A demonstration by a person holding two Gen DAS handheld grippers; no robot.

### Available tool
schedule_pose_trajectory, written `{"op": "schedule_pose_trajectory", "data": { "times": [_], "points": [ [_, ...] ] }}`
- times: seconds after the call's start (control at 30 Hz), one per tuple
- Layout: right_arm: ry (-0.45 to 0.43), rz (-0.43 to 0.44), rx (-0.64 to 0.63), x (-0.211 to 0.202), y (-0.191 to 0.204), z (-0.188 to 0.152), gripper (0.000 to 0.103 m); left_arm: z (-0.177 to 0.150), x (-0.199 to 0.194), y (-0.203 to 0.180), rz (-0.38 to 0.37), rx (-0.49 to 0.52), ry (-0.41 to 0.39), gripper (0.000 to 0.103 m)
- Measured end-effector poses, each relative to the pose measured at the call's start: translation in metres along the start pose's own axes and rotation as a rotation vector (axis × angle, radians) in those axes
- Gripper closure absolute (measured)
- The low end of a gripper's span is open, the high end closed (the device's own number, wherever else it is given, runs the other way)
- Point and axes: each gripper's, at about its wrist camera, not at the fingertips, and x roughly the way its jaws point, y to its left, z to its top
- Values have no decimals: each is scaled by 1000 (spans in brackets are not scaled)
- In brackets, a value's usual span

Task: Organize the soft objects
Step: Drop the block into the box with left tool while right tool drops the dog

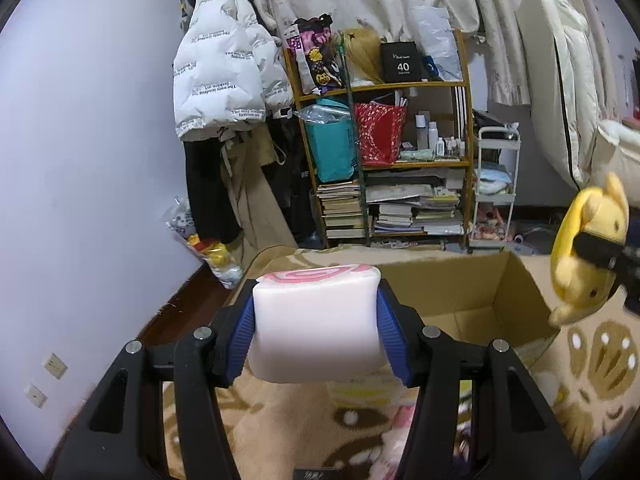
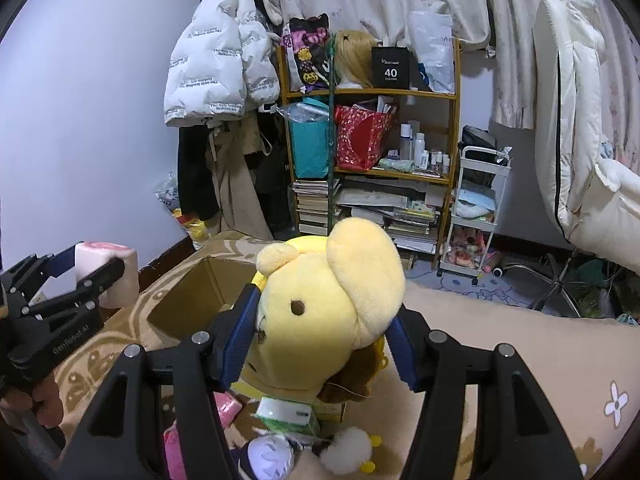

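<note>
left gripper (image 1: pixel 316 320) squeezes white pink-swirl cushion (image 1: pixel 316 312) between its blue pads, up above the blanket | right gripper (image 2: pixel 324 320) hugs yellow plush toy (image 2: pixel 320 304) tight | open cardboard box (image 1: pixel 480 292) sits between them, lower down

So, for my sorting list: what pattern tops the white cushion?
Pink swirl on the cushion, clearest in left wrist view.

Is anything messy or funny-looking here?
Yes. Small soft toys lie jumbled on the blanket, outside the open cardboard box. The yellow plush is squashed sideways in the right gripper.
</note>
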Motion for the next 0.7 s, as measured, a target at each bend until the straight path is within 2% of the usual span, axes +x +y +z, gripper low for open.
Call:
{"op": "schedule_pose_trajectory", "data": {
  "times": [0.2, 0.43, 0.6, 0.7],
  "points": [
    [24, 10, 7, 27, 1, -2, 39, 4, 30, -3, -46, -45, 30, 48],
    [83, 26, 15, 52, -1, -12, 36, -3, 60, -31, -125, 5, 114, 46],
    [154, 39, -9, 68, 0, -21, 36, -13, 73, -41, -147, 21, 166, 44],
    [158, 38, -3, 71, -1, -23, 35, -16, 74, -42, -124, 28, 171, 39]
  ]
}}
